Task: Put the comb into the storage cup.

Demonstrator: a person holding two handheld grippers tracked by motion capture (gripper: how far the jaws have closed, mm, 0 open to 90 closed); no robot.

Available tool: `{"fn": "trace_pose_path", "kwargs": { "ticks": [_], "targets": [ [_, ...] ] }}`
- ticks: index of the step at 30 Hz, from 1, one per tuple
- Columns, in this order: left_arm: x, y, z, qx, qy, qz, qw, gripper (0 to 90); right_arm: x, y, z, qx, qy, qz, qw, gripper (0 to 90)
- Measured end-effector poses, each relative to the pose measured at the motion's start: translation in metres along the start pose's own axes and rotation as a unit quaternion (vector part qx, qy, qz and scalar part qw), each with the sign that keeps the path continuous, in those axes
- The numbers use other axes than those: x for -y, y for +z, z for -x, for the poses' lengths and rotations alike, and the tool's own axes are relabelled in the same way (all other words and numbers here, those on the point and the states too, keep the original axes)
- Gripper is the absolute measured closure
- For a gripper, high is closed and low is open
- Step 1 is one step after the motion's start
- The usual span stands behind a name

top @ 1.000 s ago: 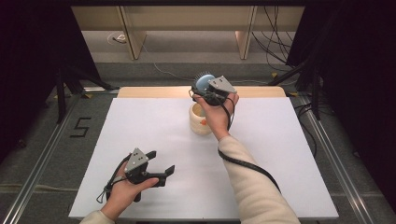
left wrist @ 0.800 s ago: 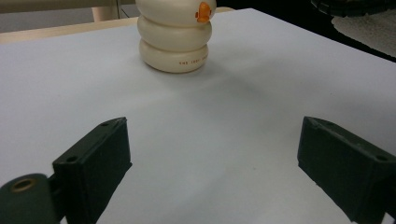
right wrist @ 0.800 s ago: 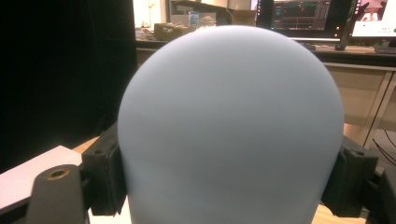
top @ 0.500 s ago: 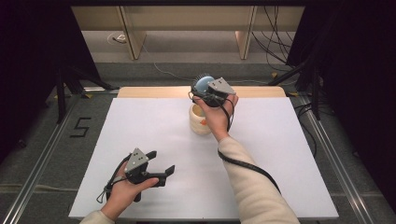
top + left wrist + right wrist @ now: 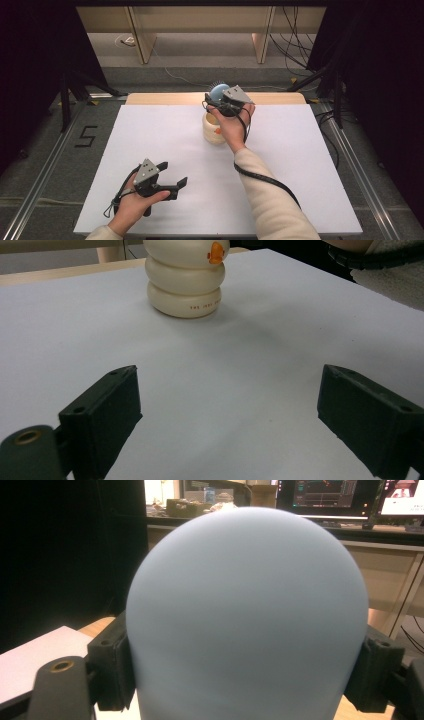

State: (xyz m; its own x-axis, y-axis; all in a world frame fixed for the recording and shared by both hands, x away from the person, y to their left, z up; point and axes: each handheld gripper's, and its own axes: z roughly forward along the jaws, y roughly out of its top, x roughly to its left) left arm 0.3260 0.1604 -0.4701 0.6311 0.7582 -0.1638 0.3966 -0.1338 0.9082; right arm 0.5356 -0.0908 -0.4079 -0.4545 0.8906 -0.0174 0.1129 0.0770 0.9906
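Two grippers work over the white table (image 5: 300, 165), which has bare room on every side. In the high view my right gripper (image 5: 220, 97) sits near the far edge, above the cream ringed stack (image 5: 212, 131), clamped on a blue ball (image 5: 218, 91). My left gripper (image 5: 172, 175) rests near the front-left, jaws spread wide, holding nothing. Its own view shows bare board between them, the stack (image 5: 185, 282) well ahead. Right gripper view: the ball (image 5: 247, 615) is pinched between both jaws.
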Motion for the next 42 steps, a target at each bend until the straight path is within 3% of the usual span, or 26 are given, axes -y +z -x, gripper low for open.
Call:
{"fn": "trace_pose_path", "kwargs": {
  "ticks": [11,25,42],
  "targets": [
    [0.000,0.000,0.000,-0.001,0.000,0.000,1.0000,9.9,0.001,-0.008,-0.001,-0.007,-0.010,0.001,0.9999,20.0],
    [0.000,0.000,0.001,-0.001,0.001,-0.001,1.0000,9.9,0.004,-0.037,-0.002,-0.019,-0.020,-0.010,0.9996,19.9],
    [0.000,0.001,0.002,-0.002,0.002,-0.003,1.0000,10.0,0.011,-0.058,0.000,-0.028,-0.010,-0.016,0.9994,19.6]
  ]
}}
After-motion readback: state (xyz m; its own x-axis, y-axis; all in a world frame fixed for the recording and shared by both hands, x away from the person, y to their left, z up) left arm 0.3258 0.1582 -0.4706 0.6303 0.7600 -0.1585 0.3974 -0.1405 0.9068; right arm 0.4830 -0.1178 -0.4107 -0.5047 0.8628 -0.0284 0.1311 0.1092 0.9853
